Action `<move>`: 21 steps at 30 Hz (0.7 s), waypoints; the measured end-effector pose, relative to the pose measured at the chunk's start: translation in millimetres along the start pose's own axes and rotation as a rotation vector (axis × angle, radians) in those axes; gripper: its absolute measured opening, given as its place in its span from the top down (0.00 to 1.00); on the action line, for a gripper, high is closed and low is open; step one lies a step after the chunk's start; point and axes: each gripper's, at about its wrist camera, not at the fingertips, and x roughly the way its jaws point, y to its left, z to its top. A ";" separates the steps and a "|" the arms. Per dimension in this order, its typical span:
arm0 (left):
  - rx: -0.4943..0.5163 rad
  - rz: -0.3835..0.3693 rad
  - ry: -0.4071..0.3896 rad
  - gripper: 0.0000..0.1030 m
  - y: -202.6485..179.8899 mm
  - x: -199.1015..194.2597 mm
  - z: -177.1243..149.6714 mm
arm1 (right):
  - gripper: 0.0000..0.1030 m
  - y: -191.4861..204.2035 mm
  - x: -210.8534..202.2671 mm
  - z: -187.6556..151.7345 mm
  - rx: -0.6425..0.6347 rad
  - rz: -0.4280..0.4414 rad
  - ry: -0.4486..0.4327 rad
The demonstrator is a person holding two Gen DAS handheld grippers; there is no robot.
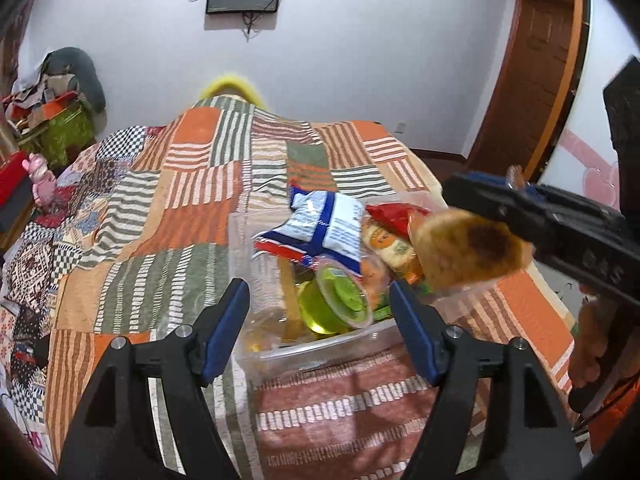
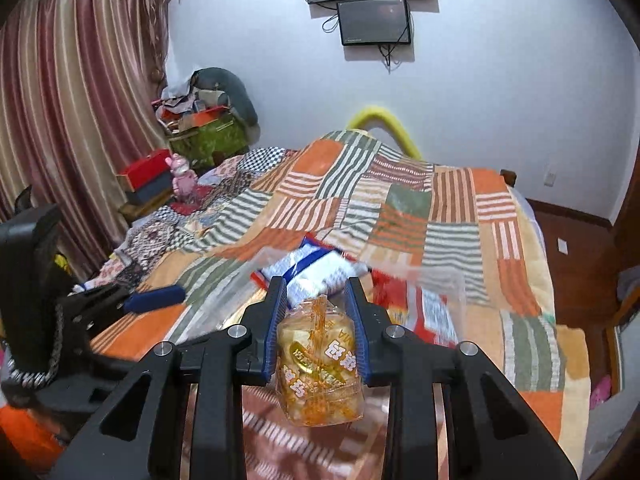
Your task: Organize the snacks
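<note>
Right gripper (image 2: 316,300) is clamping a wrapped pastry (image 2: 318,364) between its fingers, just short of the clear bin (image 1: 320,350) ahead. Bin is already holding several snacks, including a blue-white packet (image 1: 324,226) and green jelly cup (image 1: 334,304). Left gripper (image 1: 320,296) is hovering wide and empty, bin straight ahead. Judged: mostly done, this drop pending

Clear bin's (image 2: 448,280) far rim motion-blurred; snacks beneath half hidden.
</note>
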 end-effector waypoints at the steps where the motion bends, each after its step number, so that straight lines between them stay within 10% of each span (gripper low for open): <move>1: -0.001 0.009 0.001 0.30 2.2 1.0 -0.5 | 0.73 0.3 5.1 2.5 0.002 -0.003 -0.003; 21: 0.009 0.022 -0.061 0.30 -2.5 -21.6 5.5 | 0.62 0.8 -17.3 2.8 -0.025 -0.037 -0.031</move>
